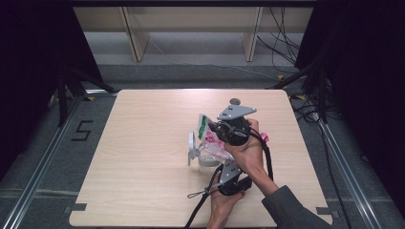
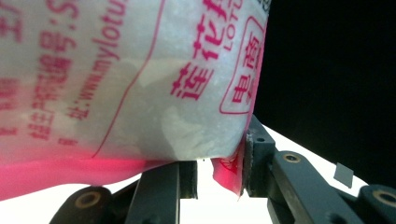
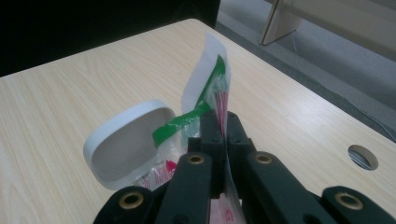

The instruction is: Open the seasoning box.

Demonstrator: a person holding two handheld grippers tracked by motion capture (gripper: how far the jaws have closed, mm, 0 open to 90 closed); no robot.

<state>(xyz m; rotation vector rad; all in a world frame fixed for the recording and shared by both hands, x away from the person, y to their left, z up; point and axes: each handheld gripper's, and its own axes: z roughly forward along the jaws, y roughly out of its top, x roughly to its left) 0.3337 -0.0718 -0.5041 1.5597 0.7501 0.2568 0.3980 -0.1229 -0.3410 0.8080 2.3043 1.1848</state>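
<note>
Tabletop (image 1: 143, 157): light wood. Plastic bag (image 1: 210, 138), printed pink and green, held up just right of centre above white container (image 1: 197, 155), lid (image 3: 126, 142) open at its 9 o'clock; emptying seemingly unfinished. Right tool (image 3: 223, 126) clamped on bag's top edge. Left tool (image 2: 219, 163) pinching bag's bottom seam; left gripper view adds red lettering

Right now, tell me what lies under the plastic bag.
Under the plastic bag a white container sits on the table, its lid tipped open. The bag covers the container's inside, so its contents stay unseen.
</note>
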